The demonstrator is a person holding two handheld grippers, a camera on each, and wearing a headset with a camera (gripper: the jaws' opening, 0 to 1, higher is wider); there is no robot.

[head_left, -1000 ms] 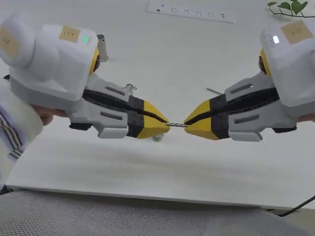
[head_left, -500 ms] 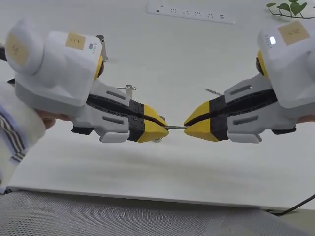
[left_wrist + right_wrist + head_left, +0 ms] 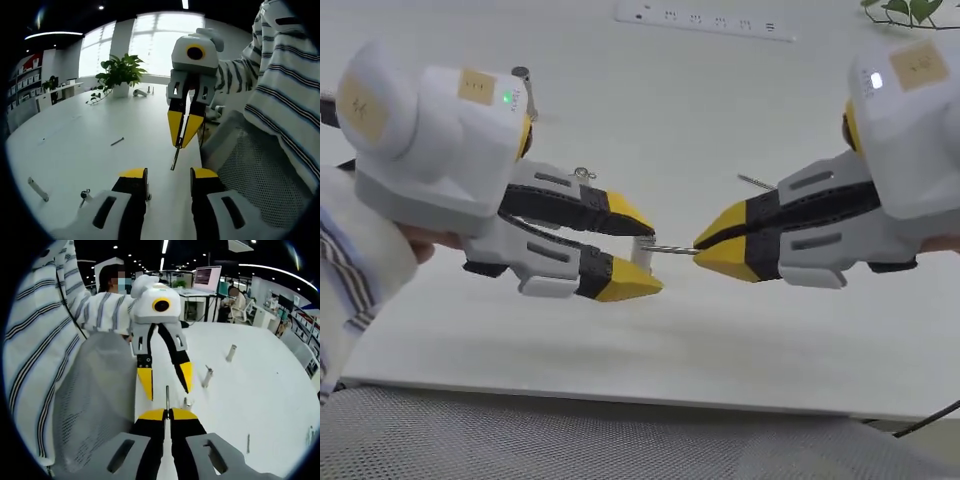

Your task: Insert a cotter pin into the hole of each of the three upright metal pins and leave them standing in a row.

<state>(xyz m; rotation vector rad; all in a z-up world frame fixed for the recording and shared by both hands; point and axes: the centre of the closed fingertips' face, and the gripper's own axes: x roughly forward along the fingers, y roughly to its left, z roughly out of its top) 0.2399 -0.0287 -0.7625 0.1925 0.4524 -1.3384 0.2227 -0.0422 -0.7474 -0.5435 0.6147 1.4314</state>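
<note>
My right gripper point(image 3: 699, 250) is shut on a thin cotter pin point(image 3: 670, 250) that points left toward a short upright metal pin point(image 3: 642, 253). My left gripper point(image 3: 654, 258) faces it, open, with one jaw on each side of that metal pin and touching nothing. Whether the cotter pin's tip sits in the hole I cannot tell. In the right gripper view the cotter pin point(image 3: 166, 399) sticks out beyond my shut jaws, just left of the small metal pin point(image 3: 187, 402). A second metal pin point(image 3: 583, 178) with a cotter pin through it stands behind, and a third metal pin point(image 3: 525, 84) farther back left.
A loose cotter pin point(image 3: 754, 183) lies on the white table point(image 3: 650, 110) behind my right gripper. A power strip point(image 3: 705, 18) and a plant point(image 3: 910, 8) are at the far edge. A striped sleeve point(image 3: 340, 270) is at the left. The table's front edge runs just below the grippers.
My left gripper has opened; its jaws were shut at the cotter pin's end a second ago. The right gripper has kept its hold and place.
</note>
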